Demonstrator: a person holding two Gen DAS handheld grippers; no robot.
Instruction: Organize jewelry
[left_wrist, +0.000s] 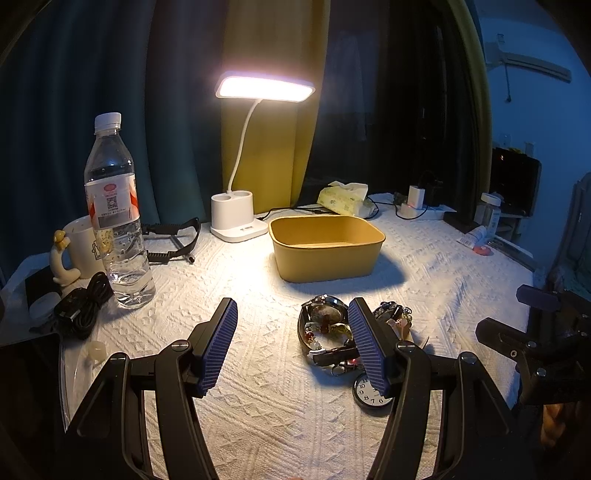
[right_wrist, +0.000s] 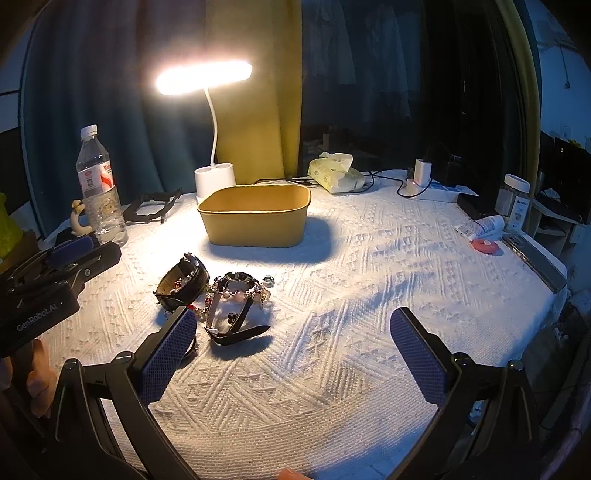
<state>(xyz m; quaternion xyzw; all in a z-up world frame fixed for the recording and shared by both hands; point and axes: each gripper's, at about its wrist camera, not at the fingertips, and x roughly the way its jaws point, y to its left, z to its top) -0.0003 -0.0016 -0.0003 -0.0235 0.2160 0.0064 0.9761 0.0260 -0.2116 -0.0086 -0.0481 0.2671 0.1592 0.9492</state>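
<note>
A pile of jewelry (left_wrist: 328, 332) lies on the white cloth: watches with dark straps, bead bracelets and a small round clock face (left_wrist: 365, 393). It also shows in the right wrist view (right_wrist: 221, 299). An empty yellow bin (left_wrist: 327, 247) stands behind it, also in the right wrist view (right_wrist: 255, 216). My left gripper (left_wrist: 293, 339) is open and empty, its right finger over the pile's right side. My right gripper (right_wrist: 295, 354) is open and empty, to the right of the pile, its left finger beside it.
A lit desk lamp (left_wrist: 240, 218) stands behind the bin. A water bottle (left_wrist: 114, 218), a mug (left_wrist: 83, 247) and black cables (left_wrist: 81, 310) are at the left. A tissue pack (left_wrist: 343, 199), a charger (left_wrist: 415, 201) and small jars (right_wrist: 515, 199) are at the back right.
</note>
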